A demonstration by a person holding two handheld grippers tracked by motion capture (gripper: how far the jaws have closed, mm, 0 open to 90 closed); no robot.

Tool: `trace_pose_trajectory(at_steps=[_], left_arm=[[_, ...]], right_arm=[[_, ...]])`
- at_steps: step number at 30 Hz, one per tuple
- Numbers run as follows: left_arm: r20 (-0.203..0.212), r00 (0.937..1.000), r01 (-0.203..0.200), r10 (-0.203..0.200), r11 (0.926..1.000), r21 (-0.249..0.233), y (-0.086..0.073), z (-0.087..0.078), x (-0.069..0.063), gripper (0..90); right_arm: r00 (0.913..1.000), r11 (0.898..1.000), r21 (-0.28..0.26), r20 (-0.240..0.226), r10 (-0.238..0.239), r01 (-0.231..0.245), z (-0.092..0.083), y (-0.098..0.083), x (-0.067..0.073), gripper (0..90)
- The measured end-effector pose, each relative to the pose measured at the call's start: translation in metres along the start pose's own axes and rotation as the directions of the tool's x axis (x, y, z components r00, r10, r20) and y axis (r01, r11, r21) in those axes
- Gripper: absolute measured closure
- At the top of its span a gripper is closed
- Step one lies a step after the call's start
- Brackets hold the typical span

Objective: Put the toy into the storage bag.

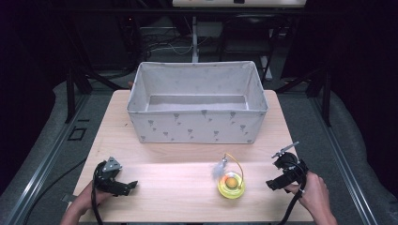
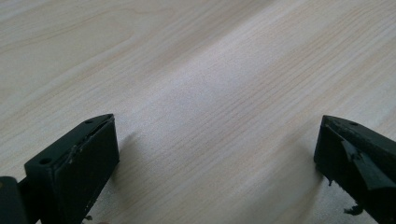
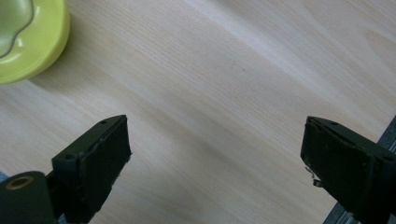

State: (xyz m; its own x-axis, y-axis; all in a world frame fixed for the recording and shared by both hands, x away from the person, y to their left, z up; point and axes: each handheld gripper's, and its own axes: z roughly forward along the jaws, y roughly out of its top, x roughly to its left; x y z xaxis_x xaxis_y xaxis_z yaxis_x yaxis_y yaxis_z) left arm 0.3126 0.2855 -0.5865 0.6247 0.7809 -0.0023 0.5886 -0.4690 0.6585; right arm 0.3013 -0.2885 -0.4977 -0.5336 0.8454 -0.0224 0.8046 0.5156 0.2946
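Yellow-green toy dish [image 1: 231, 186] with orange ball: on wooden table [image 1: 187, 197], before fabric storage bin [image 1: 197, 126]. Left gripper [image 1: 133, 185]: jaws released, empty. Right gripper [image 1: 271, 184]: jaws released, empty, beside dish.

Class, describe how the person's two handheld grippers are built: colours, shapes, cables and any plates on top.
Both are black. The left gripper carries a grey three-cornered plate, and a black cable trails from it. The right gripper has a thin grey piece sticking up and a black cable. Each has two blocky black jaws. No sleeves show.

**Yellow toy at lower right of centre**

A round yellow-green toy [image 1: 231, 185] lies flat on the desk in the lower middle-right of the high view. An orange ball sits inside it, a thin yellow hoop arches above, and a pale feathery tuft sticks out at its upper left.
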Motion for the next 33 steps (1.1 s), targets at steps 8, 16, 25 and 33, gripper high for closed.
trace_pose_trajectory(at_steps=[8,16,25,33], left_arm=[[0.000,1.0000,0.000,0.000,1.0000,0.000,0.000,0.000,0.000,0.0],[-0.001,1.0000,-0.002,0.002,1.0000,0.002,0.000,0.000,0.000,0.0],[0.000,1.0000,0.000,0.000,1.0000,0.002,0.000,0.000,0.000,0.0],[-0.002,1.0000,-0.001,0.001,1.0000,0.001,0.000,0.000,0.000,0.0]], right_arm=[[0.9971,0.997,0.009,0.012,-0.075,0.075,-0.012,0.005,0.013,8.5],[0.9894,0.989,0.002,0.003,-0.145,0.145,-0.022,0.011,0.029,8.4],[0.9793,0.979,0.007,-0.018,-0.201,0.202,-0.035,0.019,0.045,7.9],[0.9664,0.967,-0.027,-0.025,-0.256,0.255,-0.051,0.028,0.065,6.8]])
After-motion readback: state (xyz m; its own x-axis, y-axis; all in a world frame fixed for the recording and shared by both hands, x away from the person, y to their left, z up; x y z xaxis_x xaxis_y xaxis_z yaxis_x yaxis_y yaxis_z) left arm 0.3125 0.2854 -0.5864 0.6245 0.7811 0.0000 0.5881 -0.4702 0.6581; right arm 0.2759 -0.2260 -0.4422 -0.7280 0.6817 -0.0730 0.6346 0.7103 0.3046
